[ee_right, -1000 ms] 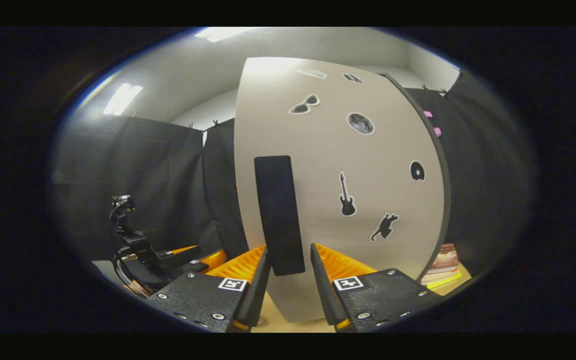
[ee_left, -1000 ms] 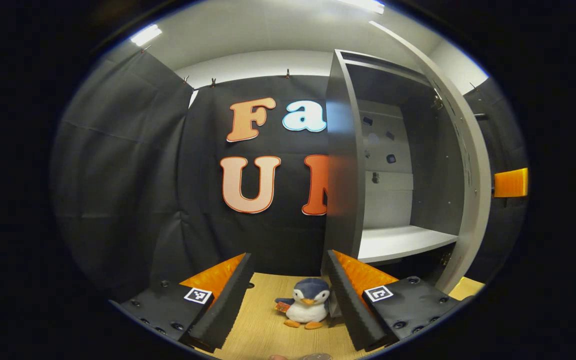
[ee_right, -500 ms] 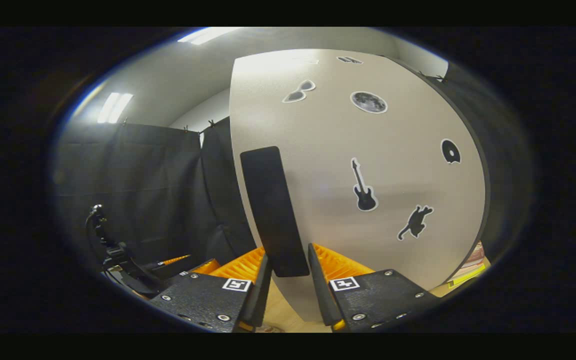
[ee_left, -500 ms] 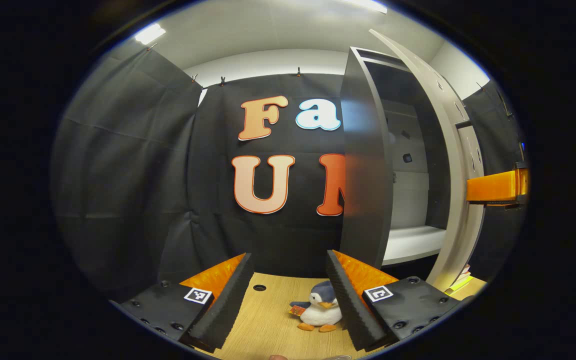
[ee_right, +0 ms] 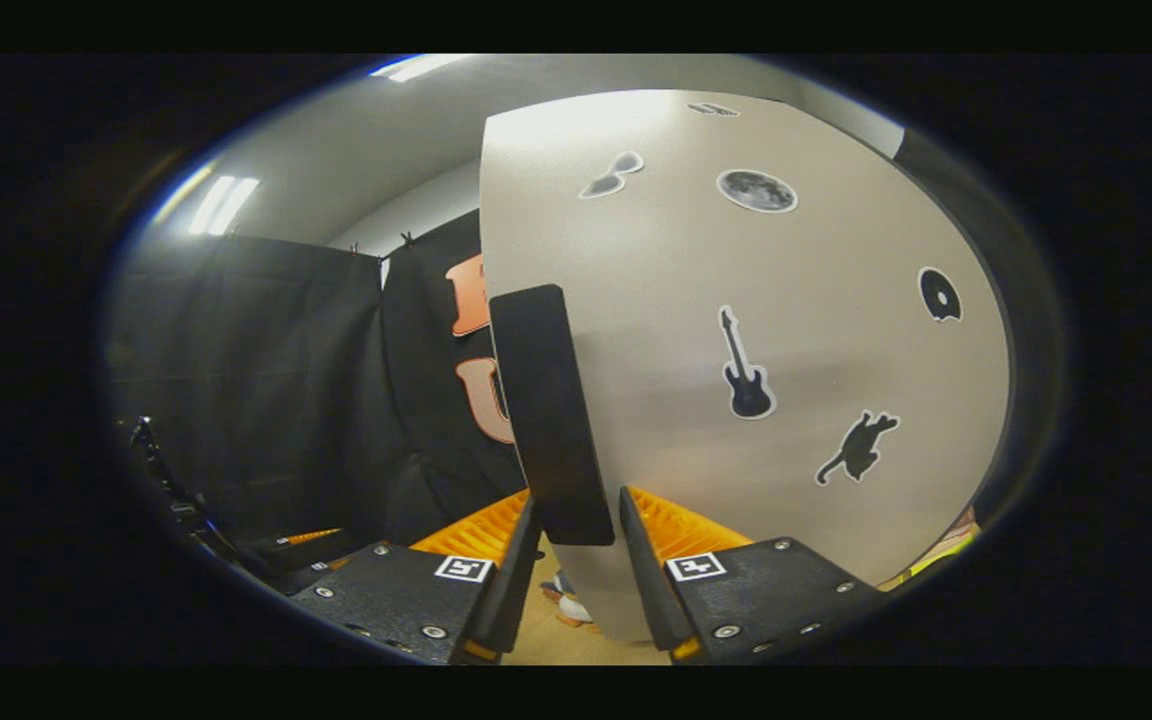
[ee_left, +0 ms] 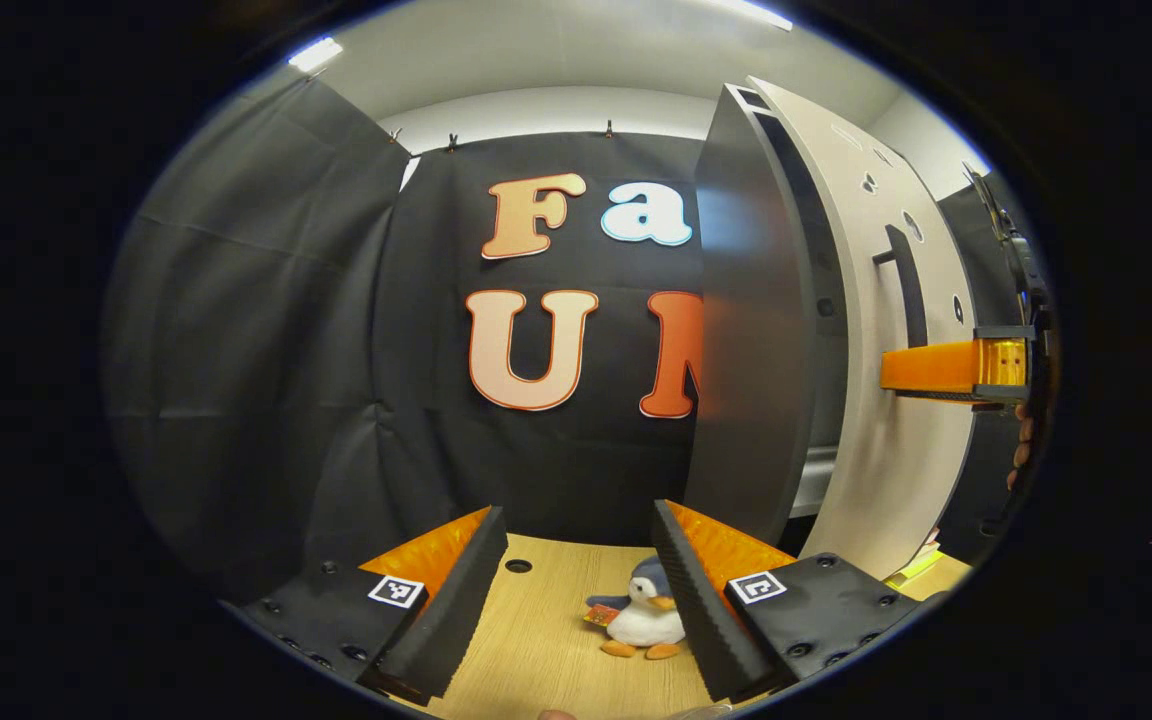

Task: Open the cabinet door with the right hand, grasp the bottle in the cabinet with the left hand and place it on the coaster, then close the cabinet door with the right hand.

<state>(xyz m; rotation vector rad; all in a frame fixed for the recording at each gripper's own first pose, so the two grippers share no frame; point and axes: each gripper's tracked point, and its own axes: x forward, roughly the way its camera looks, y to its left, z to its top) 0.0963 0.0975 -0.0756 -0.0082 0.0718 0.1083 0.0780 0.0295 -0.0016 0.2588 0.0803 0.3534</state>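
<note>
In the right gripper view the pale cabinet door (ee_right: 786, 330), dotted with black stickers, stands close in front. My right gripper (ee_right: 576, 555) is shut on its black vertical handle (ee_right: 548, 415). From the left gripper view the dark cabinet (ee_left: 751, 330) stands at the right with the door (ee_left: 886, 420) swung almost onto it, leaving a narrow gap. There my right gripper (ee_left: 936, 368) reaches in from the right to the handle (ee_left: 904, 285). My left gripper (ee_left: 576, 600) hangs open over the wooden table (ee_left: 536, 650), holding nothing.
A small plush penguin (ee_left: 641, 620) sits on the table between my left fingers, near the cabinet's foot. A round hole (ee_left: 518, 566) is in the tabletop. Some books (ee_left: 921, 565) lie at the right, past the door.
The door has swung from wide open to nearly closed with my right gripper on its handle, hiding the shelf inside. The left gripper's view has shifted slightly; its jaws stay open.
</note>
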